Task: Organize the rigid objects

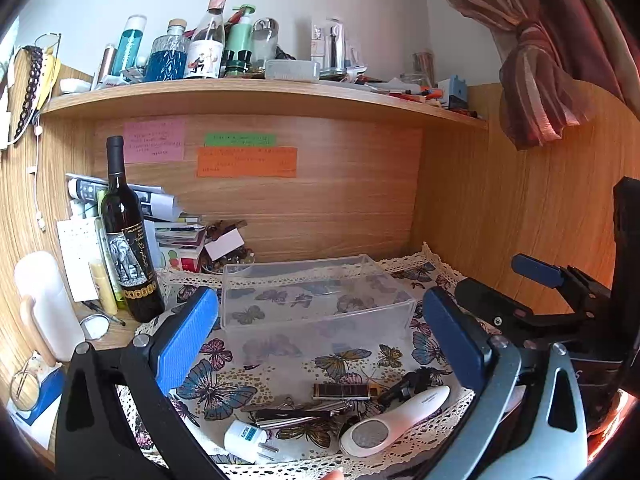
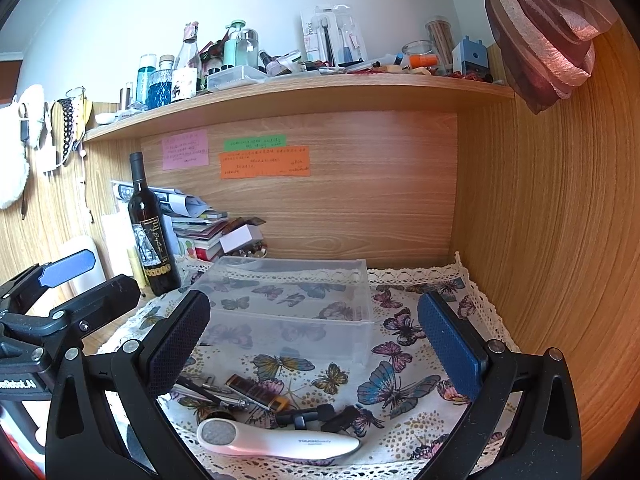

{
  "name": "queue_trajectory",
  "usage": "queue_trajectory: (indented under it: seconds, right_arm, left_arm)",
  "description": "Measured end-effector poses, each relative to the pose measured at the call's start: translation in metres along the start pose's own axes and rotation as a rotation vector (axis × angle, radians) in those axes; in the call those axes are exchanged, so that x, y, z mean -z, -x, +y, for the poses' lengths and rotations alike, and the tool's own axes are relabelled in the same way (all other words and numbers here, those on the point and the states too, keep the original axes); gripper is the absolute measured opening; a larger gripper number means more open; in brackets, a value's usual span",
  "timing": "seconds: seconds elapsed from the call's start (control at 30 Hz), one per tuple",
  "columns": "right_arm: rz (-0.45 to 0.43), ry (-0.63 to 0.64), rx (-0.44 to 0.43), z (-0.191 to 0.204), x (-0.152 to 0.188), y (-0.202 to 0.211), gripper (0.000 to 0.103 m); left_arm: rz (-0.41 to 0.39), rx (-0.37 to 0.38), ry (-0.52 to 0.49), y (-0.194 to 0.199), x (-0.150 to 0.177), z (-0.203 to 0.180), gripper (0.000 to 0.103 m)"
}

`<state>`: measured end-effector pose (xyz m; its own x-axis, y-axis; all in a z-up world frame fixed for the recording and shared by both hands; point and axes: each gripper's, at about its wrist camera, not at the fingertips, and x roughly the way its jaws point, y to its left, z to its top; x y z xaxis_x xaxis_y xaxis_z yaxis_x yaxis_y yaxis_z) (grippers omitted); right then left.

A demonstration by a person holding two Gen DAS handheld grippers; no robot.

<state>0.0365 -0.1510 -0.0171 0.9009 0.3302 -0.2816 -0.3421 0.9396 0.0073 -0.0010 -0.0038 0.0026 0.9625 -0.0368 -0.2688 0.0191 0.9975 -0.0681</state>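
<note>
A clear plastic box [image 1: 316, 300] [image 2: 288, 308] stands empty on a butterfly cloth [image 1: 280, 360] [image 2: 404, 364]. In front of it lie a white foot file [image 1: 396, 420] [image 2: 276, 442], a brown lighter [image 1: 344, 391] [image 2: 256, 392], a bunch of keys and metal tools [image 1: 296, 416] [image 2: 208, 392], a black clip [image 1: 404, 390] [image 2: 316, 416] and a white plug adapter [image 1: 246, 440]. My left gripper [image 1: 320, 340] is open and empty above them. My right gripper [image 2: 316, 344] is open and empty too, beside the left one [image 2: 68, 280].
A dark wine bottle [image 1: 128, 240] [image 2: 154, 232] stands left of the box, with stacked papers and books [image 1: 176, 232] behind it. A white bottle [image 1: 44, 304] stands far left. A cluttered shelf [image 1: 256, 96] hangs above. A wooden wall [image 2: 552, 240] closes the right.
</note>
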Motion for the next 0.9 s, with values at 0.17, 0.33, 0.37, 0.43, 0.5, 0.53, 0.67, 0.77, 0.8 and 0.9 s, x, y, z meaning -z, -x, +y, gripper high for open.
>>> queue_trajectory:
  seconds: [0.17,0.33,0.37,0.43,0.5,0.53,0.67,0.77,0.8,0.9]
  right_arm:
    - [0.009,0.011,-0.001,-0.001,0.004,-0.004,0.103]
    - [0.054,0.035,-0.018,-0.003,0.013,-0.011,0.102]
    - [0.069,0.04,-0.025,-0.003,0.015,-0.013,0.101]
    - [0.106,0.046,-0.042,-0.004,0.021,-0.017,0.095]
    - [0.15,0.048,-0.066,-0.006,0.03,-0.023,0.091]
    - [0.169,0.047,-0.078,-0.006,0.033,-0.025,0.09]
    - [0.251,0.072,-0.122,0.002,0.053,-0.036,0.089]
    - [0.299,0.1,-0.143,0.011,0.067,-0.042,0.089]
    - [0.314,0.107,-0.152,0.012,0.071,-0.044,0.089]
    - [0.371,0.114,-0.179,0.017,0.084,-0.052,0.089]
  left_arm:
    - [0.0,-0.018,0.008,0.001,0.001,0.005,0.103]
    - [0.035,-0.038,0.018,-0.001,0.004,0.015,0.089]
    - [0.045,-0.043,0.024,-0.002,0.006,0.018,0.087]
    - [0.072,-0.054,0.039,-0.004,0.011,0.025,0.084]
    - [0.095,-0.07,0.048,-0.005,0.016,0.031,0.082]
    - [0.114,-0.083,0.055,-0.005,0.021,0.036,0.08]
    - [0.188,-0.108,0.08,-0.009,0.039,0.051,0.073]
    - [0.244,-0.125,0.098,-0.014,0.055,0.06,0.072]
    - [0.259,-0.131,0.105,-0.016,0.06,0.063,0.072]
    - [0.306,-0.14,0.129,-0.021,0.074,0.07,0.072]
